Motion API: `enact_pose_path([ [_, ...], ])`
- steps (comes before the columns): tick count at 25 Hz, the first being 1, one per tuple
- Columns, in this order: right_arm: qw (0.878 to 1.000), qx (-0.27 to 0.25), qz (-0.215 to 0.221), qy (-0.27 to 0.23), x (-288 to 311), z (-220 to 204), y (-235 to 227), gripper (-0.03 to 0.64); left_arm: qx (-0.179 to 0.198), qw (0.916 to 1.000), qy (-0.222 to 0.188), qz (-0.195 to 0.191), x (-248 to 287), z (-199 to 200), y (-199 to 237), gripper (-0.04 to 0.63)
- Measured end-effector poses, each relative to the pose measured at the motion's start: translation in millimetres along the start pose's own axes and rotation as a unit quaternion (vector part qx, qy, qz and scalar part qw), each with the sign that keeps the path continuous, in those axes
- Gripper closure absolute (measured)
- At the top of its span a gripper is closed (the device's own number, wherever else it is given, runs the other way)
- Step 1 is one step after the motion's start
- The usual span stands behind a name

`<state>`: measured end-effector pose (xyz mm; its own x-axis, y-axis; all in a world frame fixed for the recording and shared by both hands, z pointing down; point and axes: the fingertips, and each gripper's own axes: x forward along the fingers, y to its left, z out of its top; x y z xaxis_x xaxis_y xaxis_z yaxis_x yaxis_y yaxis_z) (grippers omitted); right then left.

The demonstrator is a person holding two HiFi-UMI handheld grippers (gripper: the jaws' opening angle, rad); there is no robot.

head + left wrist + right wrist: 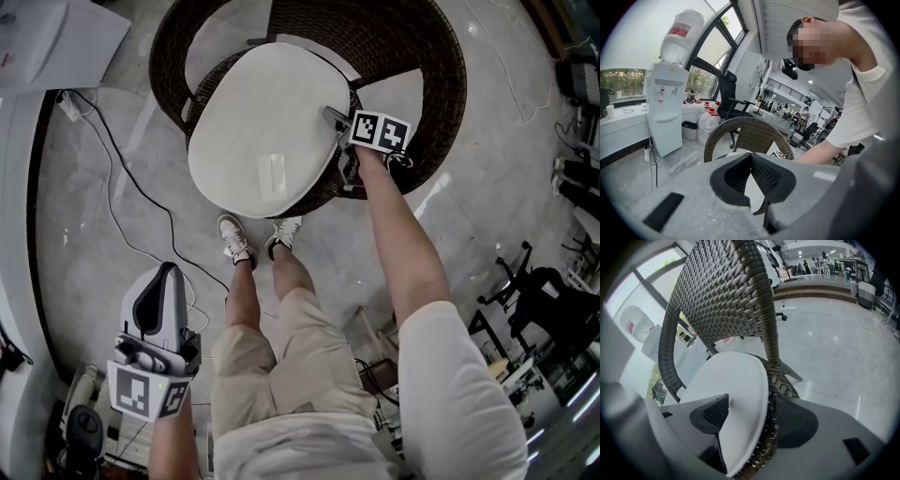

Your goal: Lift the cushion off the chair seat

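Jaws of the right gripper (751, 399) stand apart, straddling the near right edge of the pale, smooth, oval cushion (262, 122); one pad sits over the cushion's top face, the other hangs outside, beside the woven rim, and neither presses yet. Jaws of the left gripper (751, 159) are together on nothing, held low and well back from the dark brown woven wicker chair (412, 56). The cushion lies flat on the chair seat, covering nearly all of it, its edge just proud of the wicker rim (780, 385).

It looks like a thin padded slab: probably light, soft enough to sag when raised by one edge, with a smooth cover that may slide between the pads. The best hold seems to be that overhanging edge, one pad on top and one slipped beneath, clear of the wicker, biting well in from the lip so it cannot slip out
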<state>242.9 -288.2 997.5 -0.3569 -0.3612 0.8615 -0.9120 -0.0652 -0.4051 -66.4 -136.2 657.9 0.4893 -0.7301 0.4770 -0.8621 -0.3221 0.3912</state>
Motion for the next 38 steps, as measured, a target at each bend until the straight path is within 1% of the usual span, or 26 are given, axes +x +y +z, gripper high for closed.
enact_pose_path([
  [1,1.0,-0.003,-0.008,0.006,0,-1,-4,0.327,0.0,1.0,0.0,0.003,2,1,0,0.58],
  [2,1.0,-0.011,-0.015,0.013,0,-2,-6,0.347,-0.001,1.0,0.0,0.007,3,2,0,0.578],
  [6,0.997,-0.052,-0.034,0.046,3,-5,-6,0.365,-0.007,0.9999,0.0,0.013,8,2,-5,0.58],
  [8,0.997,-0.047,-0.03,0.051,2,-5,-7,0.377,-0.01,0.9999,0.001,0.01,11,0,-12,0.578],
  [9,0.998,-0.037,-0.027,0.053,2,-4,-9,0.394,-0.01,0.9999,0.002,0.007,13,0,-16,0.58],
  [11,0.998,-0.016,-0.014,0.061,0,-4,-8,0.432,-0.011,0.9999,0.002,0.005,15,-1,-19,0.58],
  [12,0.998,-0.01,-0.004,0.065,0,-4,-5,0.462,-0.011,0.9999,0.002,0.005,15,-1,-20,0.578],
  [13,0.998,-0.01,0.005,0.067,-1,-3,-2,0.494,-0.011,0.9999,0.002,0.005,15,-1,-20,0.58],
  [14,0.998,-0.011,0.013,0.067,-2,-3,1,0.507,-0.01,0.9999,0.001,0.005,15,0,-21,0.58],
  [18,0.998,0.009,0.041,0.045,-13,-3,7,0.552,-0.004,1.0,-0.002,0.005,9,3,-23,0.578],
  [22,0.998,0.018,0.057,0.026,-32,-4,17,0.569,-0.001,0.9999,-0.012,0.004,-1,10,-26,0.578],
  [25,0.996,0.029,0.079,0.004,-53,-1,29,0.577,0.001,0.9998,-0.021,-0.001,-10,18,-30,0.58],
  [30,0.989,0.034,0.135,-0.054,-104,8,69,0.578,0.007,0.9994,-0.034,-0.009,-32,34,-33,0.578],
  [35,0.982,0.036,0.161,-0.096,-160,9,108,0.58,0.016,0.9984,-0.052,-0.017,-59,51,-40,0.58],
  [38,0.978,0.036,0.17,-0.118,-193,7,127,0.581,0.025,0.9976,-0.061,-0.02,-77,58,-44,0.578],
])
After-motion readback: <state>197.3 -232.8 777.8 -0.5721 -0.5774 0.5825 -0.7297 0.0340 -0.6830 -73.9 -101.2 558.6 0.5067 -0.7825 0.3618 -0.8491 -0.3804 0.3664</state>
